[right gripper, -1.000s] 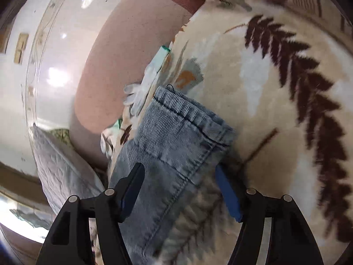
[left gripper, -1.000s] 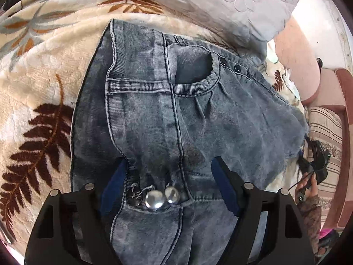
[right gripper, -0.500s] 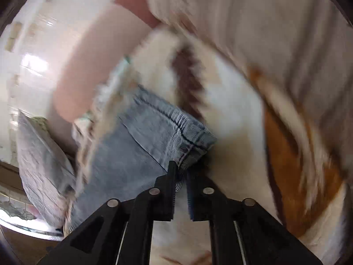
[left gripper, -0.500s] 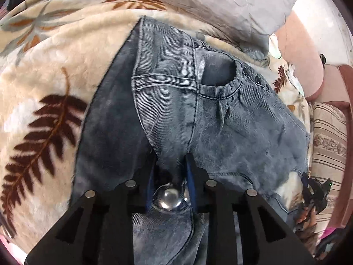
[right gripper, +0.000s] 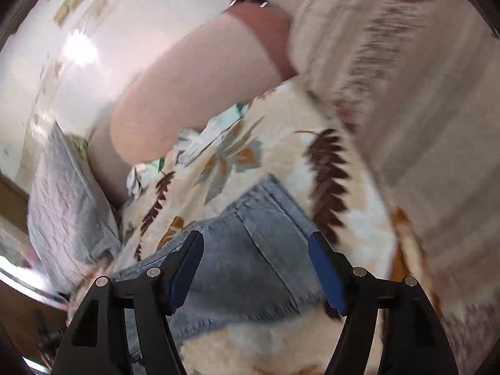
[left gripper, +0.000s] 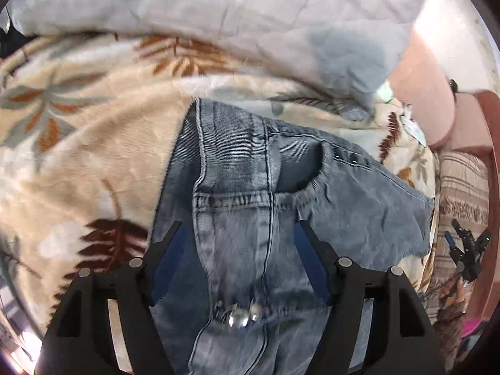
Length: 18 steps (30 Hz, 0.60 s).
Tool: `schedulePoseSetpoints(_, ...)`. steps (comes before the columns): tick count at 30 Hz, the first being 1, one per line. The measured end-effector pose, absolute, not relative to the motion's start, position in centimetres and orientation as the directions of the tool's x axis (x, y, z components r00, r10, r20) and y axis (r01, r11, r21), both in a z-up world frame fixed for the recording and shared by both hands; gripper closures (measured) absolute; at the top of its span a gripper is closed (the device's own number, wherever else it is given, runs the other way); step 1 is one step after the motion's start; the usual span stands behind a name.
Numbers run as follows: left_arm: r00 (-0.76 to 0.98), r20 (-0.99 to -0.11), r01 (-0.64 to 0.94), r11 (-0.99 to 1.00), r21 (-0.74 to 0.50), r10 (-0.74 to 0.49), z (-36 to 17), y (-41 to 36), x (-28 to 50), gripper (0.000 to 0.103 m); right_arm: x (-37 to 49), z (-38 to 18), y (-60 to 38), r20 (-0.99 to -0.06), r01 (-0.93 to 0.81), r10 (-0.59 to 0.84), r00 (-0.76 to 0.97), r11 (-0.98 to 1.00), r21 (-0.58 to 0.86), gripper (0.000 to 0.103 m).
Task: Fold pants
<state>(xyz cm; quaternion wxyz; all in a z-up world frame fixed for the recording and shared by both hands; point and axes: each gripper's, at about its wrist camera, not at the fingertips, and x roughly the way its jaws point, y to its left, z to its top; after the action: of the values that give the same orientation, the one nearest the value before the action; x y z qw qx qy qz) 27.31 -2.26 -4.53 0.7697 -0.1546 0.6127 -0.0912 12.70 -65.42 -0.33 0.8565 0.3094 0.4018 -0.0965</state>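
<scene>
Left wrist view: the faded grey-blue denim pants lie spread on the cream plush blanket with brown and orange leaf prints, waistband end near the camera, cloth running away towards the right.
Left gripper: black fingers with blue pads, jaws opening, wide apart and above the denim; the cloth shows between them but neither pad presses on it.
Fastenings: a cluster of round silver metal buttons sits at the waistband, low in the frame between the fingers.
Pocket: a curved front pocket opening faces up, right of the fly seam.
Behind the pants: a pale grey quilted pillow lies along the far edge of the blanket.
Far right edge: the other tool's black frame and a patterned sleeve are just visible, small and blurred.
Right wrist view: the picture is smeared with motion.
Right gripper: jaws opening, blue pads spread clear of the fabric, nothing pinched.
Pant leg: the hemmed end of the denim lies flat on the blanket, under and between the fingers.
Backdrop: a pink rounded upholstered bed end stands beyond the blanket.
</scene>
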Motion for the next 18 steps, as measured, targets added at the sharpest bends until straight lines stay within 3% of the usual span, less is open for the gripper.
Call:
schedulePoseSetpoints(4,0.225,-0.915,-0.078,0.930,-0.360,-0.335,-5.4,-1.8,29.3,0.032,18.3,-3.2,-65.3,-0.818,0.438,0.040,0.574,0.829,0.348,0.031)
schedulePoseSetpoints(11,0.161,-0.885,-0.148,0.876,-0.459,-0.437,-8.2,-1.8,32.8,0.032,22.0,-6.5,-64.9,-0.854,0.410,0.016,0.521,0.872,0.267,0.028)
schedulePoseSetpoints(12,0.176,-0.887,-0.140,0.881,-0.452,-0.427,-8.1,-2.2,32.9,0.032,22.2,-6.4,-64.6,-0.857,0.392,0.002,0.515,0.889,0.238,0.030)
schedulePoseSetpoints(13,0.202,-0.882,-0.124,0.882,-0.454,-0.426,-7.7,-2.5,33.0,0.033,22.4,-6.3,-64.3,-0.863,0.382,-0.019,0.505,0.901,0.204,0.044)
schedulePoseSetpoints(14,0.227,-0.872,-0.100,0.881,-0.463,-0.433,-7.0,-3.0,32.9,0.052,22.5,-6.1,-64.0,-0.867,0.373,-0.046,0.496,0.913,0.165,0.083)
schedulePoseSetpoints(15,0.239,-0.874,-0.083,0.888,-0.452,-0.423,-6.5,-3.5,32.9,0.077,22.4,-5.9,-63.9,-0.872,0.365,-0.065,0.485,0.921,0.134,0.093)
schedulePoseSetpoints(17,0.271,-0.887,-0.040,0.916,-0.399,-0.374,-5.0,-4.4,32.5,0.093,22.1,-4.7,-64.0,-0.857,0.361,-0.082,0.508,0.924,0.125,0.093)
schedulePoseSetpoints(18,0.300,-0.887,-0.026,0.927,-0.375,-0.350,-4.3,-4.8,32.7,0.096,21.5,-3.2,-64.2,-0.827,0.362,-0.092,0.555,0.922,0.141,0.093)
